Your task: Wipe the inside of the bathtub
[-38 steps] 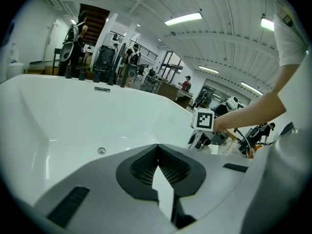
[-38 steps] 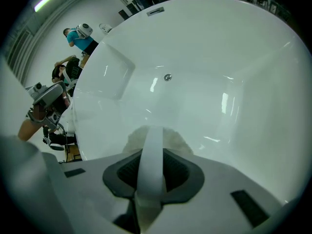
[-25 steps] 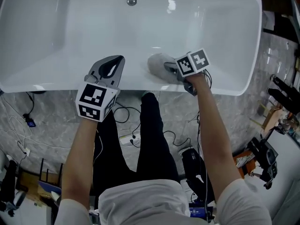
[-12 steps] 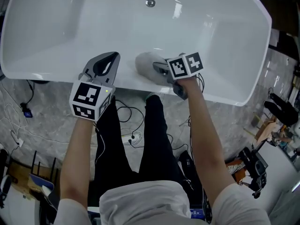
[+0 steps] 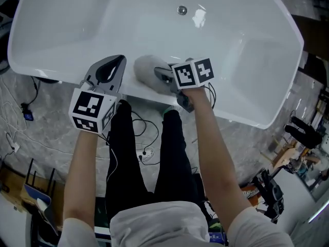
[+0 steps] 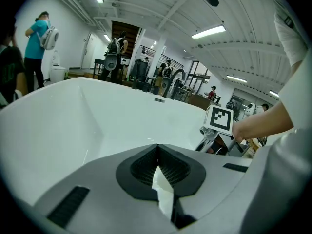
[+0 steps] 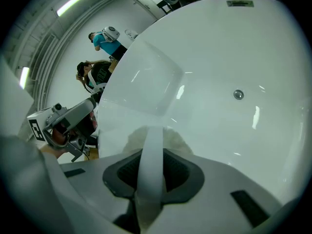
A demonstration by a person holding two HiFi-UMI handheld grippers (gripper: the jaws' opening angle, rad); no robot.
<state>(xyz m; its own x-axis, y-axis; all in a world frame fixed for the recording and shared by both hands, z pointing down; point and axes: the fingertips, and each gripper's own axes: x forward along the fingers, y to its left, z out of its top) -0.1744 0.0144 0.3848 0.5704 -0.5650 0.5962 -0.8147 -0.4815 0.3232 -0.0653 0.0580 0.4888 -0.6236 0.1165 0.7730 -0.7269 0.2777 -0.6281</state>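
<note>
While the right claw (image 5: 163, 77) clamps a grey cloth (image 5: 145, 67) against the bathtub (image 5: 72, 30), the left claw (image 5: 109, 70), over its rim, pinches a white scrap (image 6: 163, 194).

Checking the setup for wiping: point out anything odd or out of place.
A small white scrap, tissue-like, is pinched in the left gripper's shut jaws. The bathtub looks clean and undamaged; the right gripper grips the strap of the wiping pad.

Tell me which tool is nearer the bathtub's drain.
Right. The right tool, gripping the wiping pad, is inside the bathtub below the drain; the left tool, pinching a white scrap, hangs over the near rim, farther left.
</note>
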